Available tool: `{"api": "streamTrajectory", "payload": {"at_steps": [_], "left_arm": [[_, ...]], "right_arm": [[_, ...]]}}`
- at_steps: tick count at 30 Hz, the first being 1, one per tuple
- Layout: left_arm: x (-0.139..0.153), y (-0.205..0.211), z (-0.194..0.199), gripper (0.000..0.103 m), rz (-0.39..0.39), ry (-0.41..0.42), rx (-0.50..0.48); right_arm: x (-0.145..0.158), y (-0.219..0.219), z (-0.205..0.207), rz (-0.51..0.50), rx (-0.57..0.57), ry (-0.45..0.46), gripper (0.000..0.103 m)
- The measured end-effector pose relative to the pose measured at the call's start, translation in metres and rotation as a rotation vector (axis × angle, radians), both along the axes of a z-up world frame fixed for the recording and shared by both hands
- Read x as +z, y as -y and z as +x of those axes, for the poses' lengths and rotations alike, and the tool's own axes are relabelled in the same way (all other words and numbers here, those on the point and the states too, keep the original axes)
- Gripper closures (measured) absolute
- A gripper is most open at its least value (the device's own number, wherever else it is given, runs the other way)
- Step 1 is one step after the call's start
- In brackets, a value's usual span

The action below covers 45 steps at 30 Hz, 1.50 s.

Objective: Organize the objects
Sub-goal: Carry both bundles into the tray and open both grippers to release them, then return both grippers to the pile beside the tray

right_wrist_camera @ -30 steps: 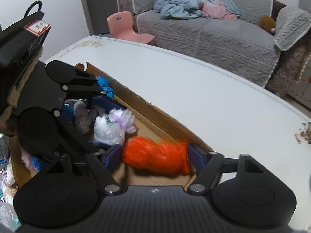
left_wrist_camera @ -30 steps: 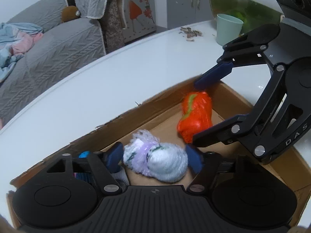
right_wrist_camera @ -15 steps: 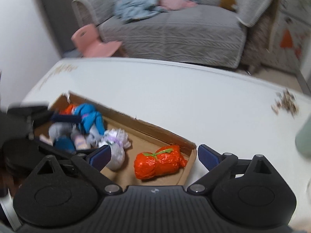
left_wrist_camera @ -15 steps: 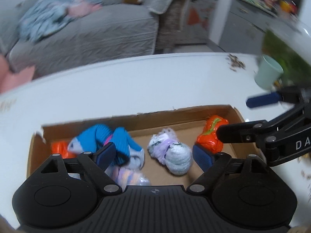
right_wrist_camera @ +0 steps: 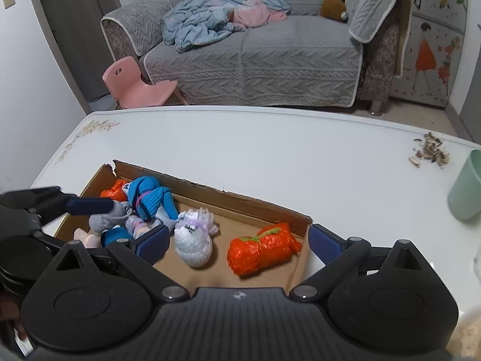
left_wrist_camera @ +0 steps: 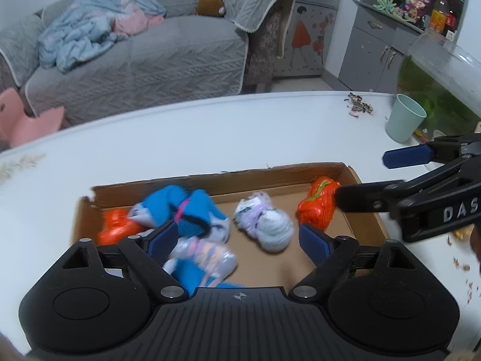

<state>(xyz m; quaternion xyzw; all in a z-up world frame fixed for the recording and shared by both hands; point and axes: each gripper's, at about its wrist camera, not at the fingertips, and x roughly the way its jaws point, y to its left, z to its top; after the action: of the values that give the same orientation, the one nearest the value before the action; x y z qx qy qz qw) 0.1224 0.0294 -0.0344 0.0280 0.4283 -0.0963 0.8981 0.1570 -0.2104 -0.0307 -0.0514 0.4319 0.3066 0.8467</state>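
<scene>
A shallow cardboard tray (left_wrist_camera: 270, 177) (right_wrist_camera: 240, 203) lies on the white table. An orange wrapped bundle (left_wrist_camera: 318, 207) (right_wrist_camera: 261, 251) rests at its right end, with a white and lilac bundle (left_wrist_camera: 267, 225) (right_wrist_camera: 195, 240) beside it. Blue rolled socks (left_wrist_camera: 183, 207) (right_wrist_camera: 150, 198), a second orange bundle (left_wrist_camera: 115, 228) and a grey sock (right_wrist_camera: 108, 216) crowd the left end. My left gripper (left_wrist_camera: 239, 240) hovers above the tray, its jaws opening and empty. My right gripper (right_wrist_camera: 237, 243) (left_wrist_camera: 372, 177) hangs over the right end, jaws also opening and touching nothing.
A mint cup (left_wrist_camera: 404, 117) (right_wrist_camera: 466, 189) stands on the table at the right, near scattered seed husks (left_wrist_camera: 359, 106) (right_wrist_camera: 430, 150) and a glass fish tank (left_wrist_camera: 442, 84). Beyond the table are a grey sofa and a pink child's chair (right_wrist_camera: 135, 84).
Both grippers widened and lifted back from the tray. The left let go of the white and lilac bundle and the right let go of the orange bundle; both now lie free.
</scene>
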Motion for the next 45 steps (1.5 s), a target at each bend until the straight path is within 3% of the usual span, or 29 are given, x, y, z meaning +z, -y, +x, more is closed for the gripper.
{"api": "streamTrajectory", "payload": {"at_steps": [3, 9, 13, 19, 21, 28, 34, 36, 45], "left_arm": [[0.01, -0.014, -0.029, 0.009, 0.013, 0.034, 0.0], [0.019, -0.046, -0.108, 0.001, 0.016, 0.081, 0.038], [0.01, -0.065, -0.161, 0.001, 0.006, 0.064, 0.08], [-0.024, -0.082, -0.207, 0.001, -0.049, 0.007, 0.169], [-0.034, -0.081, -0.212, 0.001, -0.058, -0.002, 0.183], [-0.043, -0.083, -0.202, 0.001, -0.093, -0.007, 0.189], [-0.053, -0.094, -0.17, 0.001, -0.204, -0.053, 0.285], [-0.058, -0.097, -0.163, 0.001, -0.228, -0.065, 0.315], [-0.068, -0.116, -0.16, 0.007, -0.212, -0.09, 0.381]], "right_arm": [[0.008, 0.007, -0.022, 0.027, 0.016, -0.004, 0.004], [0.018, 0.011, -0.098, 0.051, 0.163, 0.037, 0.001], [0.009, 0.006, -0.149, 0.041, 0.291, 0.039, 0.002], [-0.02, -0.01, -0.195, -0.072, 0.448, 0.103, 0.014], [-0.029, -0.014, -0.198, -0.1, 0.459, 0.105, 0.029], [-0.049, -0.022, -0.193, -0.162, 0.465, 0.097, 0.042], [-0.056, -0.022, -0.198, -0.207, 0.474, 0.09, 0.056], [-0.054, -0.019, -0.196, -0.206, 0.46, 0.085, 0.065], [-0.053, -0.01, -0.193, -0.206, 0.43, 0.041, 0.07]]}}
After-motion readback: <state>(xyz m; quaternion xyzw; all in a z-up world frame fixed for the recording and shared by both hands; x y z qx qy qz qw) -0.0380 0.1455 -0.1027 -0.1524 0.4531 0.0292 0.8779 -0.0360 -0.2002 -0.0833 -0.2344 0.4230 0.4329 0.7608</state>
